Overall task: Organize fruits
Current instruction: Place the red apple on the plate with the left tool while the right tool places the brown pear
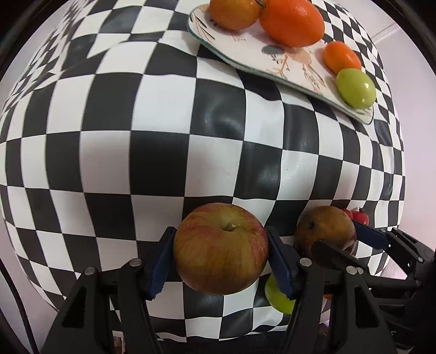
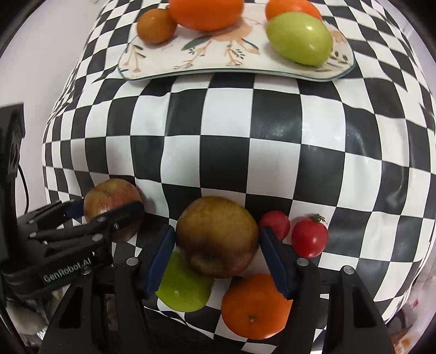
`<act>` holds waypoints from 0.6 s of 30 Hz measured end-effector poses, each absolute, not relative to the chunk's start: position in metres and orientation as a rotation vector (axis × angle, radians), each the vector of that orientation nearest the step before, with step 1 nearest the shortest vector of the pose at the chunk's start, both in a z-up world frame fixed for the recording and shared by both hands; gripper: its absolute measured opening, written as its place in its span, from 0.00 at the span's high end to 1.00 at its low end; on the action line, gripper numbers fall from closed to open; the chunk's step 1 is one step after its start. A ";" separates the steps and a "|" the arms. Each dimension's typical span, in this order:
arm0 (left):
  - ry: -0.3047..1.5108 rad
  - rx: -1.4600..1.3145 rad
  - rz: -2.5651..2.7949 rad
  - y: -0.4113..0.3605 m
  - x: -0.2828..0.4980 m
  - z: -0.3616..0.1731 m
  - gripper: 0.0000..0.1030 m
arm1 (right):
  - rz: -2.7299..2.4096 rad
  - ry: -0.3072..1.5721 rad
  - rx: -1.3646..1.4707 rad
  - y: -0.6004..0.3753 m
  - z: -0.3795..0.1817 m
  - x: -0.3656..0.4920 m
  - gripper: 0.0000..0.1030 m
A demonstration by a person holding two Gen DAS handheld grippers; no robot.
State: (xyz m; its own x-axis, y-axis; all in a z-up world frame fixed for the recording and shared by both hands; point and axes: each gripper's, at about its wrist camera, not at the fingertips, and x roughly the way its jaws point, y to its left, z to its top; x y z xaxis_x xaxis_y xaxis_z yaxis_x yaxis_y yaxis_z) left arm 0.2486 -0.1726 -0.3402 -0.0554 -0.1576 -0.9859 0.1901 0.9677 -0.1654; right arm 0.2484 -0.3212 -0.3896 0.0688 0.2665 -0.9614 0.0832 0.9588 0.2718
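Left gripper [image 1: 220, 261] has its jaws clamped on the red-yellow apple [image 1: 220, 249], pads pressed to both sides. Right gripper [image 2: 216, 258] jaws grip the brownish apple [image 2: 216, 235] the same way. Just below those jaws on the desk [image 2: 226, 152] lie a green fruit [image 2: 182, 288] and an orange [image 2: 254, 307]; two tomatoes [image 2: 309, 238] sit just outside the right pad. Far ahead, the plate [image 2: 218, 64] carries more fruit.

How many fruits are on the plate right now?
4 on the plate: dark orange at left, big orange, small orange behind green fruit at right. Others may sit beyond view.
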 end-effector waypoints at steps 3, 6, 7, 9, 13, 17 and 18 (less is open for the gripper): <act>1.577 0.027 -0.287 -0.174 0.251 -0.327 0.40 | 0.139 1.465 0.275 -0.318 -0.381 0.244 0.36; 1.551 0.014 -0.300 -0.173 0.255 -0.308 0.40 | 0.143 1.436 0.302 -0.323 -0.370 0.242 0.36; 1.541 0.008 -0.307 -0.173 0.257 -0.301 0.40 | 0.147 1.422 0.312 -0.325 -0.363 0.242 0.36; 1.517 -0.009 -0.322 -0.168 0.264 -0.283 0.40 | 0.154 1.391 0.334 -0.329 -0.349 0.245 0.36; 1.455 -0.030 -0.358 -0.173 0.287 -0.249 0.40 | 0.161 1.338 0.364 -0.341 -0.321 0.261 0.36; 1.418 -0.044 -0.374 -0.188 0.319 -0.232 0.40 | 0.149 1.286 0.386 -0.361 -0.301 0.292 0.36; 1.415 -0.040 -0.375 -0.191 0.330 -0.229 0.40 | 0.146 1.278 0.385 -0.366 -0.298 0.299 0.36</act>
